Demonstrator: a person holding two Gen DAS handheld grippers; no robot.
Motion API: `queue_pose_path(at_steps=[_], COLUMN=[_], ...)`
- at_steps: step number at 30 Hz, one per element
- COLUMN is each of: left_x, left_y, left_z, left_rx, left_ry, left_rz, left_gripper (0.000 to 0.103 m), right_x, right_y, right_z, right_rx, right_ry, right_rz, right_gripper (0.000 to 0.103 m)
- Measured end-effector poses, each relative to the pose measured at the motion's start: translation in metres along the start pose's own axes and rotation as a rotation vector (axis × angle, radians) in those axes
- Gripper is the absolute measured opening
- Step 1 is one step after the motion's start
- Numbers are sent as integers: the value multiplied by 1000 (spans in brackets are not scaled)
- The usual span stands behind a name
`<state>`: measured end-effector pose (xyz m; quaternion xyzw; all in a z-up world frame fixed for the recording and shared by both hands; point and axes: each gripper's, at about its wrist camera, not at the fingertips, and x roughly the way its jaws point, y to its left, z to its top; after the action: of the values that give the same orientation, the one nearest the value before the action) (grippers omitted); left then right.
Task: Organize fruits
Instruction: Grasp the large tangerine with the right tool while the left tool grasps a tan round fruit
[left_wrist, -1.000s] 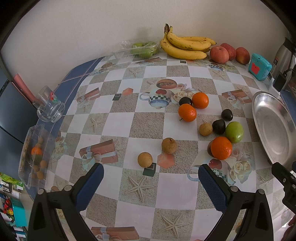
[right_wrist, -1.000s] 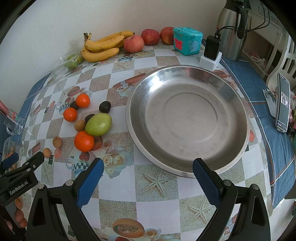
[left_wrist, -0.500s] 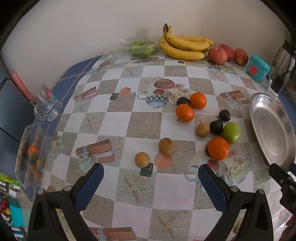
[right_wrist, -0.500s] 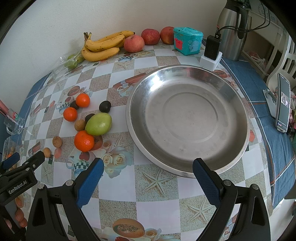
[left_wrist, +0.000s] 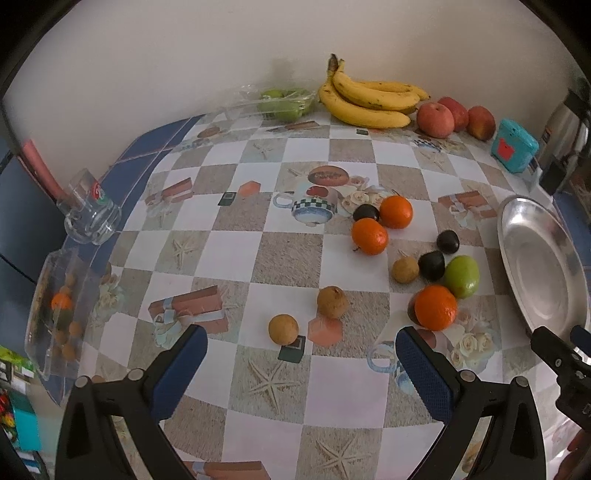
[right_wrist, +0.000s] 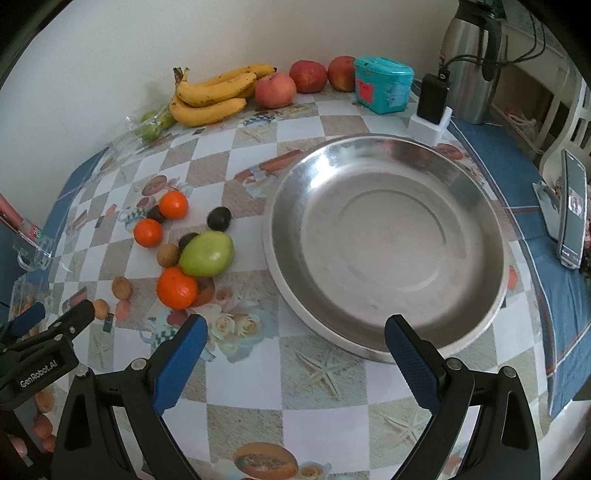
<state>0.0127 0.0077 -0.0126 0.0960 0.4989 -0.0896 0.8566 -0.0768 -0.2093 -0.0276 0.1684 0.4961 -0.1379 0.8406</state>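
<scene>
Two sets of tongs, left (left_wrist: 301, 363) and right (right_wrist: 293, 349), both spread wide and holding nothing, above bare chequered worktop (left_wrist: 207, 254) with open room along its near edge. Loose fruit ahead of the left tongs: three oranges (left_wrist: 436, 307), one green fruit (left_wrist: 461, 277), three dark fruits (left_wrist: 431, 264), three brown fruits (left_wrist: 283, 329); nearest brown one just beyond the tips. Steel dish (right_wrist: 384, 236), empty, directly ahead of the right tongs, fruit cluster to its left; bananas (right_wrist: 210, 98) and apples (right_wrist: 275, 89) along the far wall edge
</scene>
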Motion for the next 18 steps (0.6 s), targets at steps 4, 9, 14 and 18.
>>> queue_pose_path(at_steps=[4, 9, 14, 18], left_x=[6, 17, 28, 37], left_y=[15, 37, 49, 52], left_z=[6, 10, 11, 11], left_rx=[-60, -146, -196, -202], left_ry=[5, 4, 36, 69], left_rz=[-4, 2, -28, -33], left_gripper=[103, 103, 103, 103], right_x=[-1, 6, 19, 30], right_y=[10, 33, 57, 68], right_z=[10, 16, 20, 20], right_rx=[8, -1, -18, -35], right_ry=[-27, -11, 32, 73], right_rz=[60, 128, 174, 179], right_gripper=[97, 97, 96, 87])
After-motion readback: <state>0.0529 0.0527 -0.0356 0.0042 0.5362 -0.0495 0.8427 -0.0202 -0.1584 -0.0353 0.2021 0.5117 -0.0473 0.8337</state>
